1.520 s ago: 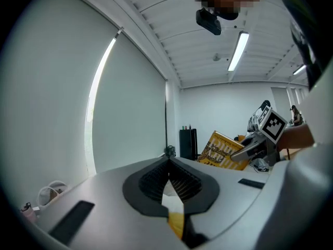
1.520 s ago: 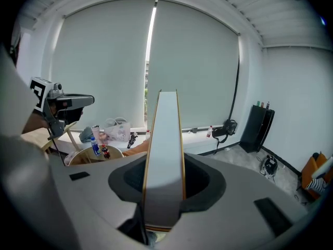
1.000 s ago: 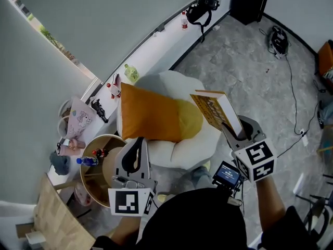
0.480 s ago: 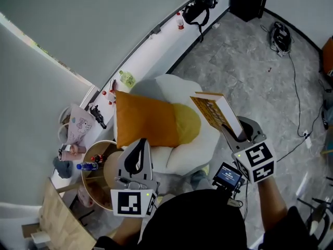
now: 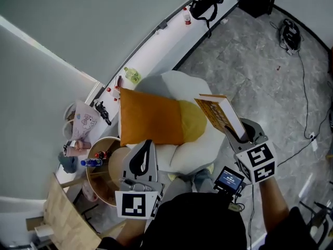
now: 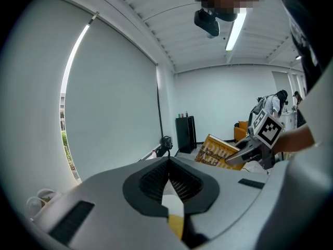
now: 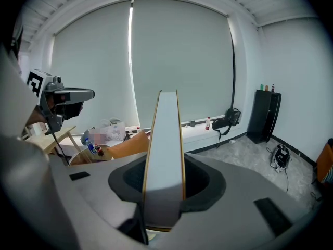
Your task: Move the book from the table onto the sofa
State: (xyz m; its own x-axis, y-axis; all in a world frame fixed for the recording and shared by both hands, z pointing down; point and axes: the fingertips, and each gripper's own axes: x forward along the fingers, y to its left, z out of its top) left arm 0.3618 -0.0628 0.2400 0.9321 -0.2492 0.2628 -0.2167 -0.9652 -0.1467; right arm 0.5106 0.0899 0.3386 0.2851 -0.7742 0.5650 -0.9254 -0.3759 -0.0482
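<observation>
Fingers [image 7: 208, 181] of the right gripper [image 5: 238, 133] pinch the book [image 5: 218, 113], centre right; left gripper [image 5: 146, 147] pressed shut, empty.
Carrying step; next, lower it onto the sofa [image 5: 192, 155] and release.

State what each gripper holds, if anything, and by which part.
Right gripper clamps the book by its near end, across both covers. Left gripper holds nothing.

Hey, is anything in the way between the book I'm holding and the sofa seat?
Nothing hangs between them. The book, clamped in the right gripper, is by the sofa's edge. An orange pillow and a yellow cushion cover most of the seat; its front is bare.
</observation>
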